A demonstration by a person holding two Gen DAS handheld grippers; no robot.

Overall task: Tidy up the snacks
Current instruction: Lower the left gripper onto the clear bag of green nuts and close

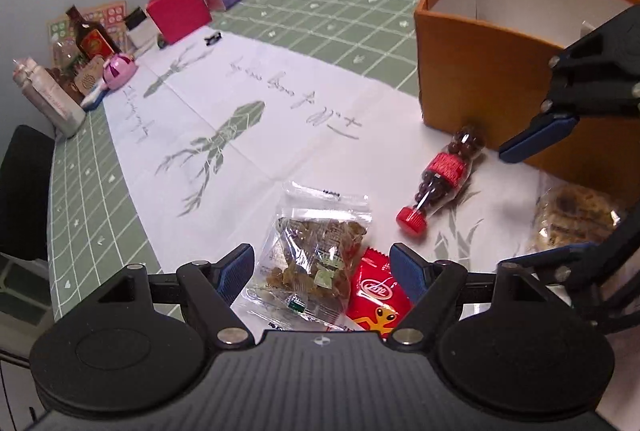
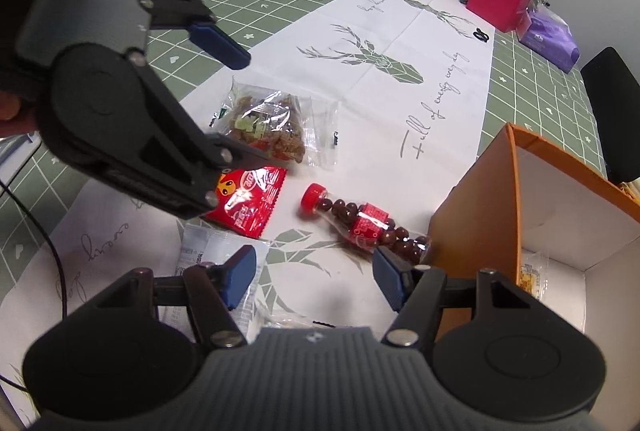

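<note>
Left tongs [image 1: 322, 271] open over clear snack bag [image 1: 316, 259], orange box [image 1: 480, 71] nearby

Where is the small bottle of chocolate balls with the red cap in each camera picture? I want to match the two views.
Left wrist view: the bottle lies right of centre, its base touching the orange box, its cap toward the camera.
Right wrist view: the bottle lies at lower centre, its cap pointing left, its base at the orange box.
Shared landmark: the red packet, beside the bottle's cap end.
</note>
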